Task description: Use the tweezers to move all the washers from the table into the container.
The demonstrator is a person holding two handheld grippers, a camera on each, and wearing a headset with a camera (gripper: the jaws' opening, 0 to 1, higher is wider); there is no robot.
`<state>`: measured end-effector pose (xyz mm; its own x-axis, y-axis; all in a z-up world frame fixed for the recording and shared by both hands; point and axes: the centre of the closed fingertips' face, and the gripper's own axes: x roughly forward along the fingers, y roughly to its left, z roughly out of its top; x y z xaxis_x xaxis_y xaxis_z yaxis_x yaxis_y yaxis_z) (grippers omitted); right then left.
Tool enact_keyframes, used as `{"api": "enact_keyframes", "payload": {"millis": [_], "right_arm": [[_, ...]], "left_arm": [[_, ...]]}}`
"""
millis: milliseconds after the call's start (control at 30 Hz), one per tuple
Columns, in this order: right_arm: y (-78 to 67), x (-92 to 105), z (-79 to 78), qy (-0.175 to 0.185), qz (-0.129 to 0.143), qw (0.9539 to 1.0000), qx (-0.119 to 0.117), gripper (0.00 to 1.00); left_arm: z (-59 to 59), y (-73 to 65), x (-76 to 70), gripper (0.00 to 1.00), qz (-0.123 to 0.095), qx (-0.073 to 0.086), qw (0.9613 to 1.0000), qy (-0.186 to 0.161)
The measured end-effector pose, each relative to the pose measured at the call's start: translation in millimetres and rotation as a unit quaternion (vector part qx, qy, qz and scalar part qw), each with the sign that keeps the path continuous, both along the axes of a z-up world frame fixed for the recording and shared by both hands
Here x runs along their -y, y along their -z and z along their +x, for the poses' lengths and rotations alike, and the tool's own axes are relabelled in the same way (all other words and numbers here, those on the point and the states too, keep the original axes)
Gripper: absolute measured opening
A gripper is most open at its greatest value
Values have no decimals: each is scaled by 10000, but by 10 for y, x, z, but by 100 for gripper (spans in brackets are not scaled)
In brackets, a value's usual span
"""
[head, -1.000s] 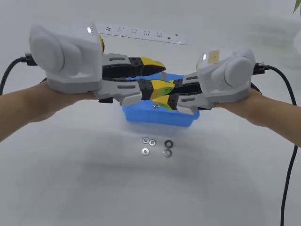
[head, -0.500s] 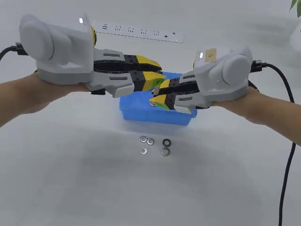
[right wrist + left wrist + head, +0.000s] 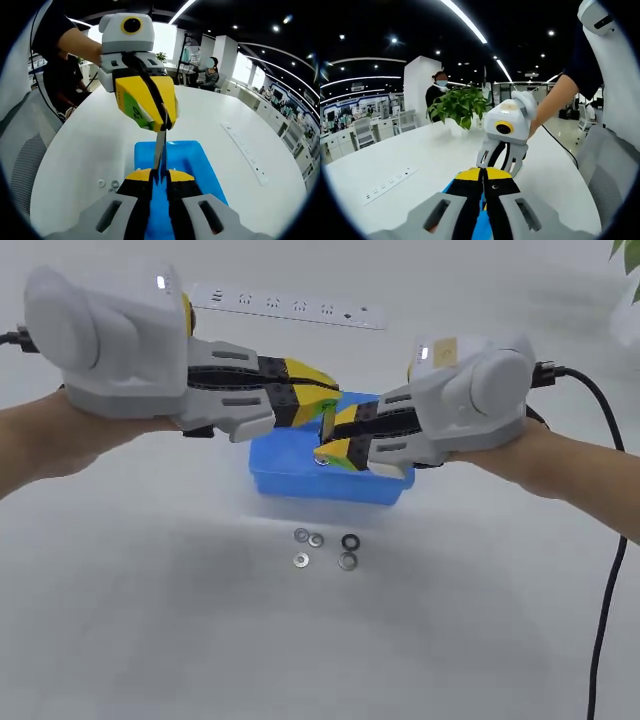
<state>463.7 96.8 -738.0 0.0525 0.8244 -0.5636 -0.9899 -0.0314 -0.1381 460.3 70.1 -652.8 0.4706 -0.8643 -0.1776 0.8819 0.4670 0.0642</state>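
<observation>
- The left tongs (image 3: pixel 322 398) reach in from my left and the right tongs (image 3: pixel 327 447) from my right. Their yellow tips almost meet, the left pair slightly higher and farther from me.
- A thin metal pair of tweezers (image 3: pixel 160 147) runs straight from one pair of tips to the other.
- The right tongs are pressed together on the near end of the tweezers.
- In the right gripper view the left tongs are also together, with the far end of the tweezers in the seam between the tips.
- A blue container (image 3: pixel 300 478) sits on the table directly beneath both sets of tips.
- Five washers (image 3: pixel 316 540) lie loose on the table, below the tips and on my side of the container, just apart from its front wall. One of them looks darker than the rest.
- A small round glint shows under the right tips, at the container; I cannot tell whether it is a washer.
- The table (image 3: pixel 150 640) is plain white, smooth and round-edged.
- A white power strip (image 3: pixel 290 305) lies flat beyond the tongs, well past the container.
- A black cable (image 3: pixel 605 570) trails from the back of the right tongs.
- Past the table edge the left gripper view shows a leafy green plant (image 3: pixel 460 107), with a person (image 3: pixel 437 92) standing behind it.
- The room is a large open office with white pillars, desks, chairs and long strip lights across a dark ceiling.
</observation>
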Motion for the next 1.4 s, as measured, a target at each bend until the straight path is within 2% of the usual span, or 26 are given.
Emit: {"api": "enact_keyframes", "payload": {"millis": [367,667,1033,1200,1333,1400], "right_arm": [[-43,18,-13,2,8,10000,75,12],[-115,34,8,109,48,9998,156,13],[-128,76,-71,143,-58,9997,177,21],[-105,147,-27,380,-195,9987,280,24],[-120,205,-13,641,-163,9976,191,28],[-150,264,-32,706,-155,9971,255,29]], "left_arm": [[-4,-55,19,4,-102,19,9999,5],[-9,-142,73,4,-106,104,9999,-33],[-36,-235,77,4,-97,208,9997,-61],[-72,-324,62,4,-113,268,9996,-66],[-113,-351,38,4,-110,273,9995,-69],[-154,-364,28,4,-89,285,9995,-54]]}}
